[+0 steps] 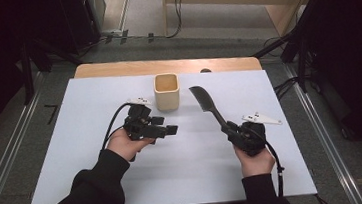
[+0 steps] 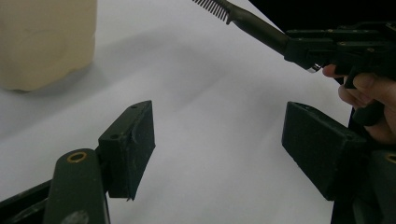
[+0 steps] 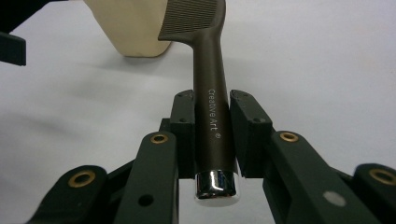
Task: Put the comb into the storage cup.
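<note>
Gripping a dark brown comb [image 1: 206,104] by its handle with the right gripper [image 1: 233,129], lower right of centre in the high view; jaws clenched on the handle from both sides. Showing same grip up close in the right gripper view [image 3: 214,135]: handle [image 3: 212,121] running straight up between the pads, chrome end cap [image 3: 216,185] sticking out at bottom centre, "Creative Art" lettering reading along the handle, toothed head [image 3: 192,17] at top centre. Pointing the comb up and left in the high view, teeth end sitting just right of a cream square cup [image 1: 167,91] at upper centre, apart from it.

Holding the left gripper [image 1: 165,125] left of centre in the high view, jaws released, nothing between them, pointing right. Seeing those jaws standing wide apart in the left gripper view [image 2: 224,144], bare white board between. Showing cup [image 2: 44,42] at upper left of that view, comb [image 2: 247,21] and right gripper [image 2: 299,49] at upper right, fingers [image 2: 369,88] of the right hand at right edge.

Resting cup upright on the white board [image 1: 185,167], near its far edge; wooden table edge [image 1: 115,68] showing beyond.
</note>
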A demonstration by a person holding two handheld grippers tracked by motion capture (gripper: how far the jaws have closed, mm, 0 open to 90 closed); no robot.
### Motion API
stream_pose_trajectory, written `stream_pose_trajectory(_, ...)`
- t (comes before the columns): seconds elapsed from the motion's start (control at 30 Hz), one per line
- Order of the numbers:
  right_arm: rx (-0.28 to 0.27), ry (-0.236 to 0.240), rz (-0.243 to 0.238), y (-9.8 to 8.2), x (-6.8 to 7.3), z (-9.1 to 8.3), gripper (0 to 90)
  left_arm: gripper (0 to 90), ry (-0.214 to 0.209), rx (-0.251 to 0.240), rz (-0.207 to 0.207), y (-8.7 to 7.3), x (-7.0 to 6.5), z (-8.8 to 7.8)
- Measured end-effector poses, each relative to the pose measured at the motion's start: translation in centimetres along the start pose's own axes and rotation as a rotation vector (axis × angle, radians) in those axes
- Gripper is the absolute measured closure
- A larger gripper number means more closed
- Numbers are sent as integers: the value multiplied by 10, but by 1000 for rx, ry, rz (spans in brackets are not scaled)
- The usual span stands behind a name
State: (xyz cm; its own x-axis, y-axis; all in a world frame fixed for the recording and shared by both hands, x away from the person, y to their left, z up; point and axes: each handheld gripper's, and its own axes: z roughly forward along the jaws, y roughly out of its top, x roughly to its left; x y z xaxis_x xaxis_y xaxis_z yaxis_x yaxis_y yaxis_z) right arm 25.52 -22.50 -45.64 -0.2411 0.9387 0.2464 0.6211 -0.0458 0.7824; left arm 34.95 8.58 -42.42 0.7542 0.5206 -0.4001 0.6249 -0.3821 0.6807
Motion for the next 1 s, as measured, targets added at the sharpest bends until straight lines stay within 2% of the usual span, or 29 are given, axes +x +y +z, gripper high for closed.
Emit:
stream_pose_trajectory(0.37,-27,18,12,-8,6,1,703,263,-12,9,6,9,-7,18)
stream_pose_trajectory(0.53,-35,21,15,-10,8,2,704,263,-17,-5,-3,11,-12,26)
stream_pose_trajectory(0.8,-54,1,6,-11,13,1,704,271,-11,-6,12,18,-20,36)
stream_pose_trajectory(1.0,-71,4,-4,-12,15,1,703,271,-8,-1,14,23,-24,44)
